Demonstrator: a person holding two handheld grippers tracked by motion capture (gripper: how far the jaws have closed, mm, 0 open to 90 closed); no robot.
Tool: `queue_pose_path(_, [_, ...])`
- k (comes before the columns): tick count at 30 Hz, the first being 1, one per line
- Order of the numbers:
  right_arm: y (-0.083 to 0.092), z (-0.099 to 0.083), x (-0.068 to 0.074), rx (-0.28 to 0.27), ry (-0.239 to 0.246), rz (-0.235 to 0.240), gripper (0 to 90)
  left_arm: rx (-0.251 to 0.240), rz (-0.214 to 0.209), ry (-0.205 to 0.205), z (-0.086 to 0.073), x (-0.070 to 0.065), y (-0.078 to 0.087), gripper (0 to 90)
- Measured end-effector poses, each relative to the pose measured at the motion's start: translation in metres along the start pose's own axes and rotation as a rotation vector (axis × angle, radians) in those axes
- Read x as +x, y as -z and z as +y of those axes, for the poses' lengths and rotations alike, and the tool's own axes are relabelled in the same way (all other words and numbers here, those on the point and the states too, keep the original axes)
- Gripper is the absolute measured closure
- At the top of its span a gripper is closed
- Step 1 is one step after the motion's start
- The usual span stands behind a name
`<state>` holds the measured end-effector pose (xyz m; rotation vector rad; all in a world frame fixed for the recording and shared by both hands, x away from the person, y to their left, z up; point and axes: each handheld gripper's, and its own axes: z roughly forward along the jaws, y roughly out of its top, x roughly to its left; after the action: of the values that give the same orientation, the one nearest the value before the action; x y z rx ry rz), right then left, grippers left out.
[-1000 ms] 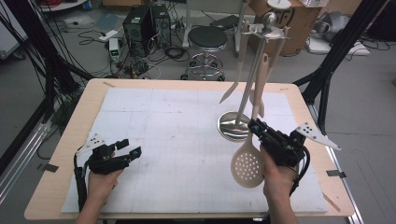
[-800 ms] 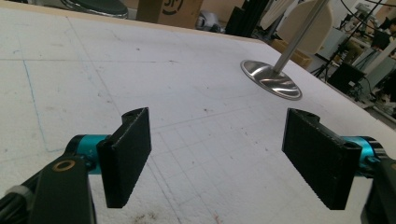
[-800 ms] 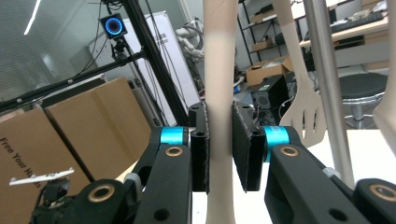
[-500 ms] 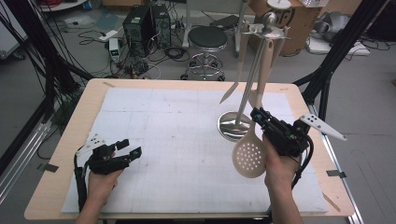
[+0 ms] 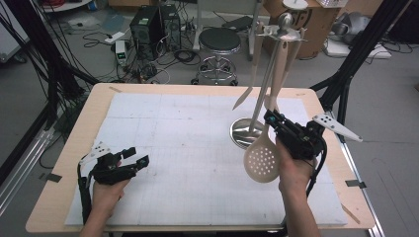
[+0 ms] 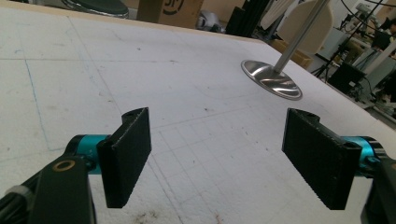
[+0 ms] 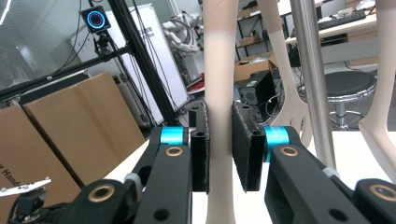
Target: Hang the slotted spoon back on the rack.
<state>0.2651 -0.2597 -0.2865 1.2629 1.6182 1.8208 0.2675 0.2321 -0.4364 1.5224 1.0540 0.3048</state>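
High view | white foam table (image 5: 188,128), cluttered lab | right gripper (image 5: 271,120) fingers clamp skimmer (image 5: 261,159) | left gripper (image 5: 137,157) fingers apart

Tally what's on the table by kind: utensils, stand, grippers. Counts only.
Beige utensils: 4, namely the slotted spoon clamped in the right gripper, a spatula and two more handles hanging from the rack.
Steel utensil stand: 1.
Handheld grippers: 2, with the left gripper open on the foam mat.
Total: 7.
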Motion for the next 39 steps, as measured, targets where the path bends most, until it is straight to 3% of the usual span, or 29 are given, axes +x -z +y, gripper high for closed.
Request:
queue_pose_path(7, [-0.003,-0.004,-0.003,0.013,0.003,-0.019,78.4,0.002,0.000,0.000,0.000,0.000,0.001,24.5])
queue_pose_path(18, [-0.010,-0.006,-0.008,0.030,-0.032,-0.010,77.4,-0.002,0.005,0.001,0.000,0.001,0.002,24.5])
queue_pose_path(27, [-0.013,-0.007,-0.014,0.046,-0.062,-0.029,73.5,-0.001,0.007,0.001,-0.001,0.000,0.002,24.5])
queue_pose_path(35, [-0.015,-0.007,-0.020,0.049,-0.111,-0.047,57.8,0.002,0.008,0.002,-0.001,0.001,0.004,24.5])
queue_pose_path(39, [-0.014,-0.008,-0.020,0.055,-0.098,-0.054,58.8,0.001,0.009,0.001,-0.001,0.001,0.004,24.5])
